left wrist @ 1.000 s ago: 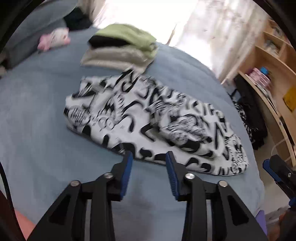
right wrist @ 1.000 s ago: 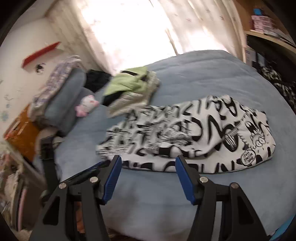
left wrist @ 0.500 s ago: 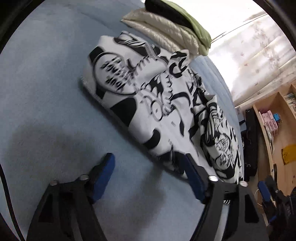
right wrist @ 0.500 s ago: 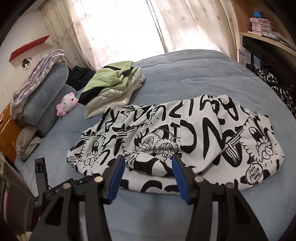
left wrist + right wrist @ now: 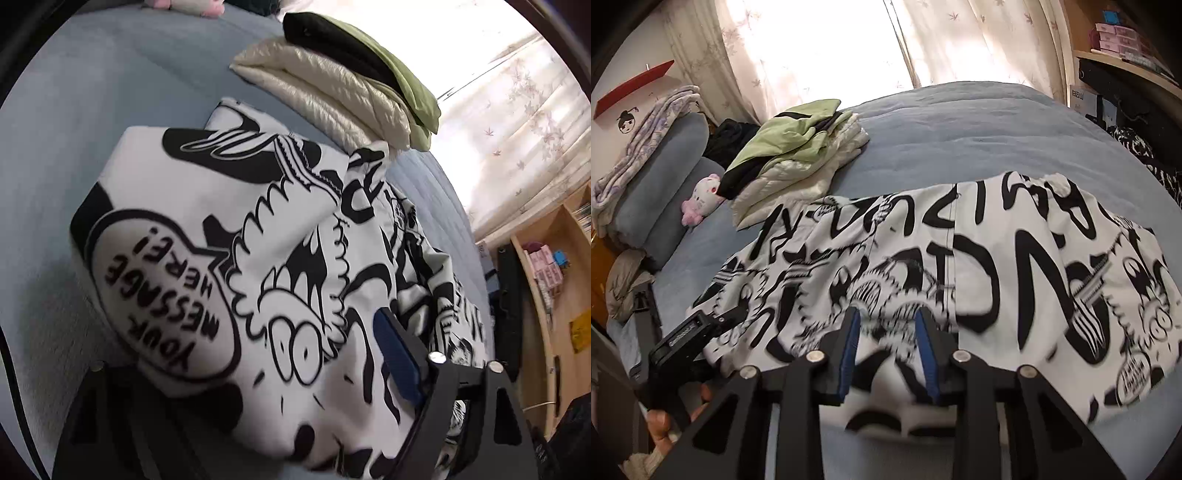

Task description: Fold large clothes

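A large white garment with black cartoon print [image 5: 280, 258] lies partly folded on the blue bed [image 5: 74, 122]; it also shows in the right wrist view [image 5: 960, 258]. My left gripper [image 5: 258, 369] is open wide around the garment's near end: its right finger [image 5: 397, 354] lies on the cloth and its left finger is hidden under the cloth. My right gripper [image 5: 888, 350] is open with both blue pads over the garment's near edge, the cloth between them.
A stack of folded clothes, cream under green and black [image 5: 798, 158], sits beside the garment's far edge. A pink plush toy [image 5: 701, 199] and grey pillows [image 5: 661, 184] lie at the bed's head. Wooden shelves [image 5: 554, 295] stand beside the bed.
Both grippers have moved forward onto the garment. The left jaws have opened wider and now straddle the garment's end. The right jaws have narrowed a little around the near edge.
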Tool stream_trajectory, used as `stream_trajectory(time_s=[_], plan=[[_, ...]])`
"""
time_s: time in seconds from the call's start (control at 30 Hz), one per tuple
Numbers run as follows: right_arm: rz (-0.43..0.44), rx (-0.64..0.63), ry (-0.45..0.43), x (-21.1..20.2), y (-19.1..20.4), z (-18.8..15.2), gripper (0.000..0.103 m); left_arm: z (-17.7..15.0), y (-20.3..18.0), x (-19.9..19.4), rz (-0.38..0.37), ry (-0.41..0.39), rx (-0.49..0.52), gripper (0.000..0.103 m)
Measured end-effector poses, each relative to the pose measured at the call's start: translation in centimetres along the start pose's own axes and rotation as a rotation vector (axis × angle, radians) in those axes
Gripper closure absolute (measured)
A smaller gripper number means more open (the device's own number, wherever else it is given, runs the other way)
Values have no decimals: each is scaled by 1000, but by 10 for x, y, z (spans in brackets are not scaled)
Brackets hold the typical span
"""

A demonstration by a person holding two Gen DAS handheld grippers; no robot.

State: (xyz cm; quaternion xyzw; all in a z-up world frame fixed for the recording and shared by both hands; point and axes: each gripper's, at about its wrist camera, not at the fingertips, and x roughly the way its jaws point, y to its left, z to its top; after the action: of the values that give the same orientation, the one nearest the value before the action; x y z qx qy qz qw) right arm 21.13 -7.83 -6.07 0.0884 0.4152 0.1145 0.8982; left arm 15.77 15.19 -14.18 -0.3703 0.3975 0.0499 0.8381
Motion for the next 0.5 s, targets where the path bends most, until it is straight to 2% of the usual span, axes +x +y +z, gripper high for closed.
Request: stream_trajectory(time_s=[0.03, 0.07, 0.13, 0.2, 0.27, 0.33, 0.4, 0.5], plan=[[-4, -5, -15, 6, -1, 3, 77, 1, -4, 0, 32, -22, 19, 41], [-10, -10, -31, 11, -1, 5, 78, 1, -6, 0, 54, -35, 34, 48], [-21, -24, -50, 27, -3, 9, 78, 3, -9, -3, 81, -69, 58, 78], [-33, -48, -27, 50, -3, 6, 79, 5, -18, -14, 80, -123, 102, 89], [-59, -83, 39, 73, -3, -5, 79, 4, -41, -28, 102, -190, 199, 92], [-73, -121, 13, 79, 0, -18, 79, 0, -67, -41, 109, -248, 286, 93], [-53, -108, 7, 75, -3, -19, 78, -7, -104, -55, 76, -311, 392, 93], [12, -53, 17, 72, -15, -20, 78, -20, -150, -67, 15, -346, 510, 93]])
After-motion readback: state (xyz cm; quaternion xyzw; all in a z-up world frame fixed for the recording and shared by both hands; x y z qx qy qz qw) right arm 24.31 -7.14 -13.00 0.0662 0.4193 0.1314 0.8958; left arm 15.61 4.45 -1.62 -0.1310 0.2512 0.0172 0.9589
